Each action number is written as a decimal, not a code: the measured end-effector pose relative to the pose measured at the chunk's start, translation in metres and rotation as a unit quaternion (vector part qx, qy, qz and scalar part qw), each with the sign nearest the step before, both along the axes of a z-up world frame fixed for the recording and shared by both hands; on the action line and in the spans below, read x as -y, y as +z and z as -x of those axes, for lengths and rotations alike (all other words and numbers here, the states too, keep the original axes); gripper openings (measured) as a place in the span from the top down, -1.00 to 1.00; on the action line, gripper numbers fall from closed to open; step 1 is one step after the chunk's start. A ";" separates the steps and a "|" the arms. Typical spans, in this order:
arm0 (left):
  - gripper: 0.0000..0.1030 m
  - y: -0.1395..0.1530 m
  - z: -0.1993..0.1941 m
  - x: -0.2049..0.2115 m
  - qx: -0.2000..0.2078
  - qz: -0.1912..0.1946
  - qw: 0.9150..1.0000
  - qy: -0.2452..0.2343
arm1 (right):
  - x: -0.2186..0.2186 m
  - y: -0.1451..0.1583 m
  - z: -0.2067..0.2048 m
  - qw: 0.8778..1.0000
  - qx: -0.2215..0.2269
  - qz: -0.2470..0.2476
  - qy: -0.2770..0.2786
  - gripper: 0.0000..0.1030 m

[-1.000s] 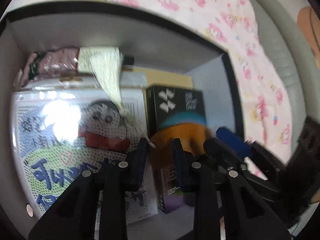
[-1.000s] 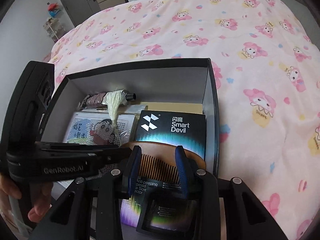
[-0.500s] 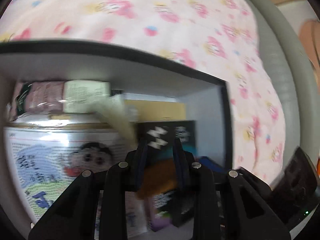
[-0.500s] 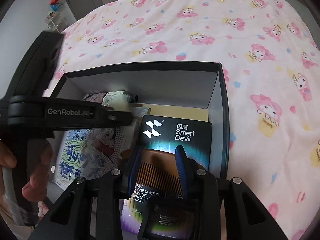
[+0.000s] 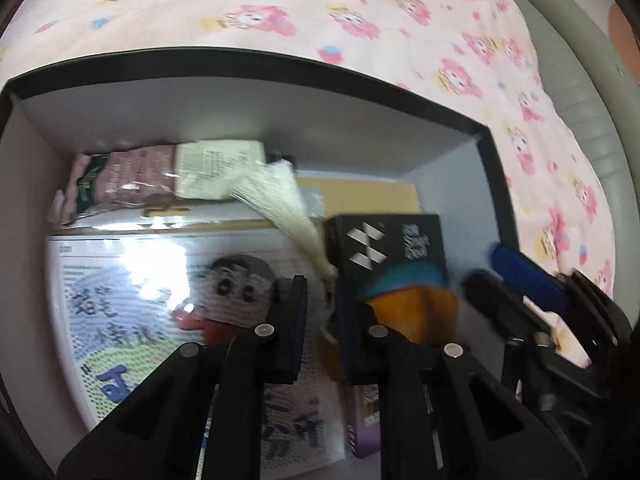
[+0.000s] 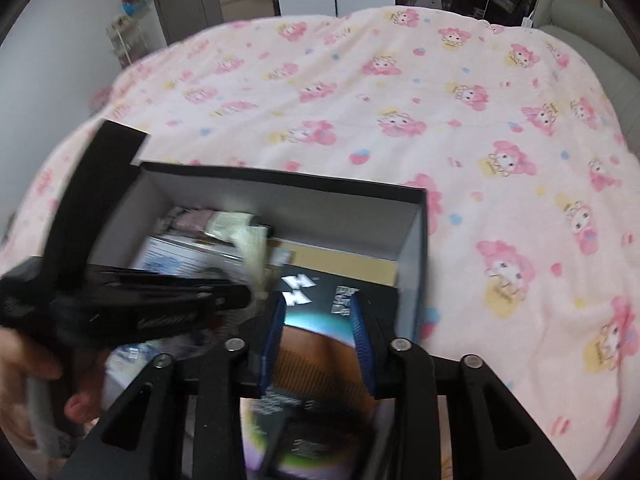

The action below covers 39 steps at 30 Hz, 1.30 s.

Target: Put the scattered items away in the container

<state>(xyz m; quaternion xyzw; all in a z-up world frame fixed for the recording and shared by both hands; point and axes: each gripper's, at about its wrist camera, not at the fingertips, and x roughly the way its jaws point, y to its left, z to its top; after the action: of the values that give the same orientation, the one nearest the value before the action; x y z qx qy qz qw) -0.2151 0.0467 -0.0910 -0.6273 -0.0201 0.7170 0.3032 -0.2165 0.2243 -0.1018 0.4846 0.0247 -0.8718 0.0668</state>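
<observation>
R gripper (image 6: pixel 318 344) pinched wooden comb (image 6: pixel 320 360) over box (image 6: pixel 412 248), above black carton (image 5: pixel 390 244). L gripper (image 5: pixel 332 320) jaws apart, nothing between. Risk: grippers near, could collide; comb might slide off carton.

Materials and finishes in my two wrist views

I saw a matt cardboard box (image 6: pixel 348 216), grey inside, on soft printed cloth bedding (image 6: pixel 460 128). Lower centre, the wooden comb (image 6: pixel 316 364) looked smooth; the black carton (image 5: pixel 396 244) semi-gloss. At left, the cartoon sheet (image 5: pixel 160 312) sat under glaring glossy plastic, beside a silky thread tassel (image 5: pixel 280 200).
</observation>
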 end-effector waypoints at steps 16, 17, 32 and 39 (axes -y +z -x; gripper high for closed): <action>0.75 -0.005 -0.011 0.005 0.035 -0.021 0.999 0.003 | 0.009 -0.054 0.009 0.992 0.107 0.063 0.001 0.58; 0.75 -0.003 -0.011 0.006 0.035 -0.025 0.999 0.005 | 0.010 -0.053 0.007 0.993 0.102 0.059 -0.001 0.58; -0.19 0.138 -0.071 0.069 -0.202 -0.016 0.978 0.046 | -0.005 0.065 -0.069 0.992 -0.074 0.067 -0.081 0.27; -0.76 0.183 -0.112 0.098 -0.278 -0.016 0.957 0.077 | 0.011 0.102 -0.111 0.986 -0.117 0.065 -0.099 -0.05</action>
<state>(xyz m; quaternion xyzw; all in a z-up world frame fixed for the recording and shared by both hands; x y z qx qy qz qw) -0.1032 -0.0508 0.0922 -0.3951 0.0054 0.8837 0.2507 -0.1056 0.2128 -0.0003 0.3743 -0.0726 -0.9244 0.0085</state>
